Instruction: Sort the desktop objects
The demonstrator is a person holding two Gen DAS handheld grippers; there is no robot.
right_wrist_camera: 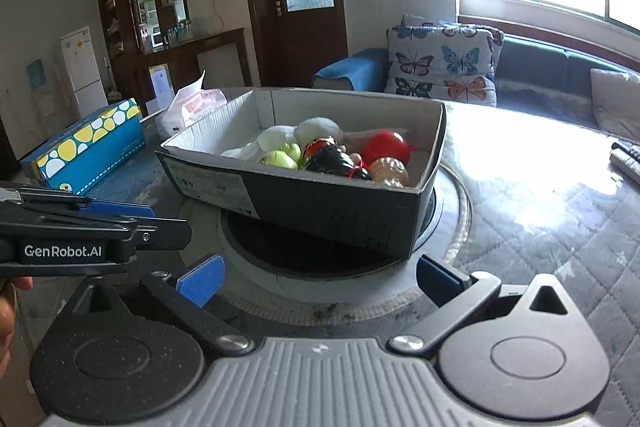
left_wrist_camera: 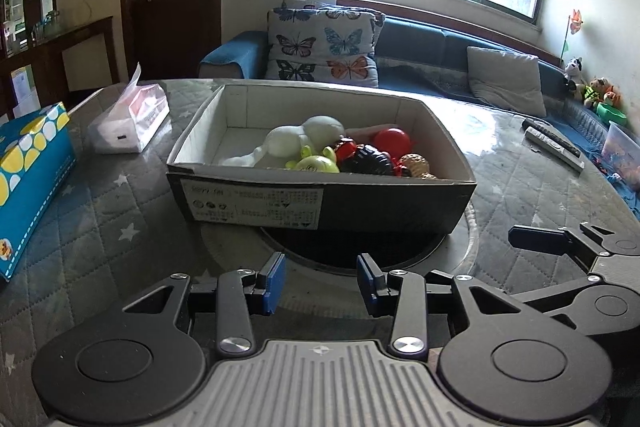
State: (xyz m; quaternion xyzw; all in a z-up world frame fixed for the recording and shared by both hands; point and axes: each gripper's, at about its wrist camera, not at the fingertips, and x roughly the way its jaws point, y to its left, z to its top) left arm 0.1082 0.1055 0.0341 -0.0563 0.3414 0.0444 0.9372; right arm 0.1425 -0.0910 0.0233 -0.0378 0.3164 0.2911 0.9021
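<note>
A dark cardboard box (left_wrist_camera: 320,199) with a white inside stands on the table ahead; it also shows in the right wrist view (right_wrist_camera: 340,211). In it lie white plush toys (left_wrist_camera: 304,139), a red ball (left_wrist_camera: 393,141), a yellow-green toy (left_wrist_camera: 316,163), a black toy (left_wrist_camera: 370,159) and a tan ball (left_wrist_camera: 416,165). My left gripper (left_wrist_camera: 321,281) is open and empty, just before the box. My right gripper (right_wrist_camera: 316,281) is wide open and empty, at the box's near right corner. The left gripper (right_wrist_camera: 132,219) appears side-on in the right view.
A blue tissue box (left_wrist_camera: 28,179) and a soft tissue pack (left_wrist_camera: 132,119) lie to the left. Remote controls (left_wrist_camera: 554,143) lie at the far right. The box sits over a round recess (left_wrist_camera: 340,247) in the quilted table. A sofa stands behind.
</note>
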